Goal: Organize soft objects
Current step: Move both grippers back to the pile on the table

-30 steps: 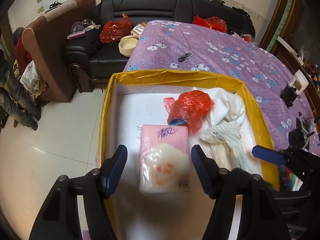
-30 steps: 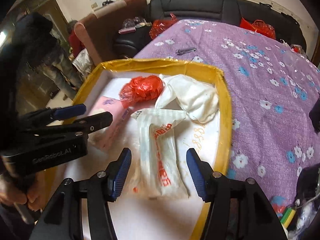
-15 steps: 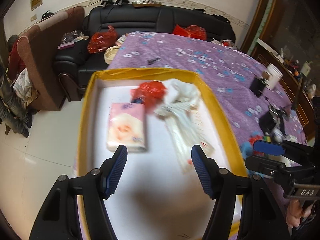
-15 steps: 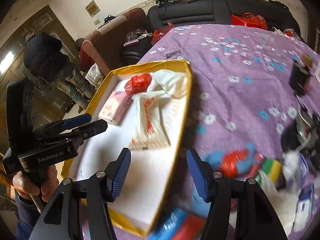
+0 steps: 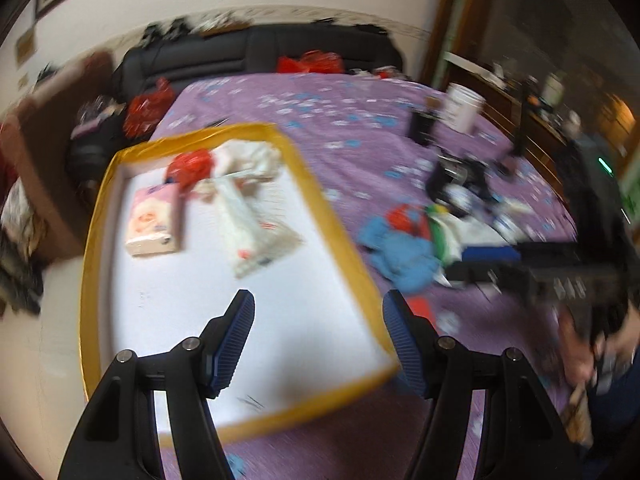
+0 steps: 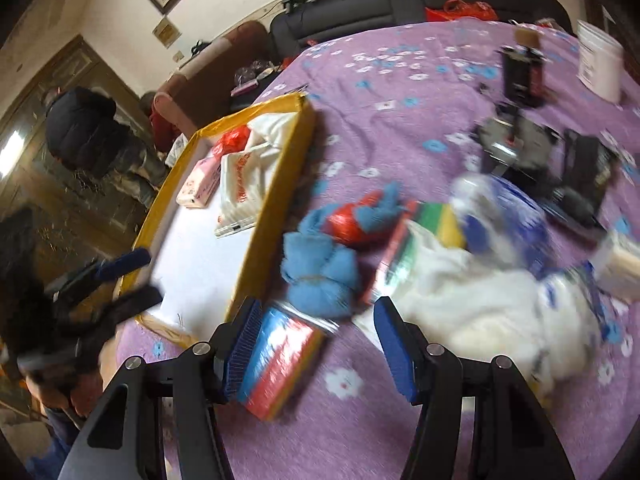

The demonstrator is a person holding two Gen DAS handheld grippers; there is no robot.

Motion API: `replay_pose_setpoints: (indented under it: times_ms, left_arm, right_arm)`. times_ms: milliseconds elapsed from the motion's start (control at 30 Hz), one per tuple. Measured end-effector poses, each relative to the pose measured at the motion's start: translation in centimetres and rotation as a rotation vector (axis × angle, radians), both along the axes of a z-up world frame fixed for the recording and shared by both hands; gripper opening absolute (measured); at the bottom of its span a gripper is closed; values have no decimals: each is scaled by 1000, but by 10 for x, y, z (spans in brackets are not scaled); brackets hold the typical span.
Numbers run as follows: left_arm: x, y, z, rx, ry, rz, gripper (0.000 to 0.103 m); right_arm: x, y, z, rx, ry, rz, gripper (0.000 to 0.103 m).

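Note:
A yellow-rimmed box point(image 5: 332, 224) point(image 6: 276, 184) with a white floor holds a pink tissue pack point(image 5: 154, 220) point(image 6: 200, 180), a white printed bag point(image 5: 248, 232) point(image 6: 240, 188), a red plastic bag point(image 5: 190, 166) and white cloth point(image 5: 252, 158). Right of the box on the purple cloth lie a blue fluffy cloth point(image 6: 320, 268) point(image 5: 404, 252), a red item point(image 6: 352, 224), a striped red-blue pack point(image 6: 280, 360) and a white fluffy cloth point(image 6: 480, 304). My left gripper point(image 5: 318, 336) is open and empty over the box's near end. My right gripper point(image 6: 318, 352) is open and empty over the striped pack.
The purple flowered cloth point(image 6: 400, 80) covers the table. Black devices point(image 6: 524, 76) and a white cup point(image 6: 600, 64) stand at the far right. A black sofa point(image 5: 260, 52) and a brown armchair point(image 6: 208, 88) lie beyond. A person point(image 6: 92, 136) stands at the left.
Both grippers have pulled back from the box and swung right. The pile of loose soft objects on the purple cloth has come into view. Both stay open and empty.

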State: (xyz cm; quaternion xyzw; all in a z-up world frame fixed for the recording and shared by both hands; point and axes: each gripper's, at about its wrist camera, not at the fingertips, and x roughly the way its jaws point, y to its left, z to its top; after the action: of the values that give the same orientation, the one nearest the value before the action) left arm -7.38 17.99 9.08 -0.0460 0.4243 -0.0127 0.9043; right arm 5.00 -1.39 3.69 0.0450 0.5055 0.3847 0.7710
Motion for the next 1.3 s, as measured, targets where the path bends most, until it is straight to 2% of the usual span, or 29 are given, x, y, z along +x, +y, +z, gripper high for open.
replay_pose_setpoints:
  times_ms: [67, 133, 267, 467, 633, 767, 833, 967, 1033, 1100, 1300]
  left_arm:
    - [-15, -23, 2, 18, -26, -64, 69]
    - [-25, -40, -2, -2, -28, -115, 70]
    - [-41, -68, -24, -48, 9, -180, 70]
    - [-38, -76, -61, -86, 113, -120, 70]
    - [-24, -81, -68, -60, 132, -52, 72]
    - [-10, -86, -72, -108, 138, -7, 73]
    - [-7, -93, -71, -103, 122, -1, 72]
    - [-6, -123, -68, -136, 111, -152, 72]
    - [-7, -132, -64, -107, 89, -186, 72]
    - [-4, -126, -62, -93, 93, -136, 72]
    - [17, -103, -69, -187, 169, 8, 78]
  right_arm:
    - [-3, -13, 1, 32, 1, -16, 63]
    - [-6, -25, 2, 54, -4, -35, 63]
    - [-16, -43, 0, 80, -6, -59, 63]
    - [-23, -69, -3, 92, -4, -98, 63]
    - [-22, -92, -1, 127, -11, -136, 63]
    - [-21, -110, 0, 130, -33, -179, 63]
    - [-18, -118, -1, 127, -34, -203, 64]
    - [-10, -135, -7, 124, -22, -248, 65]
    - [-5, -141, -11, 123, -10, -261, 65]
    - [0, -141, -14, 118, 1, -258, 66]
    - [-1, -122, -18, 89, -6, -208, 66]
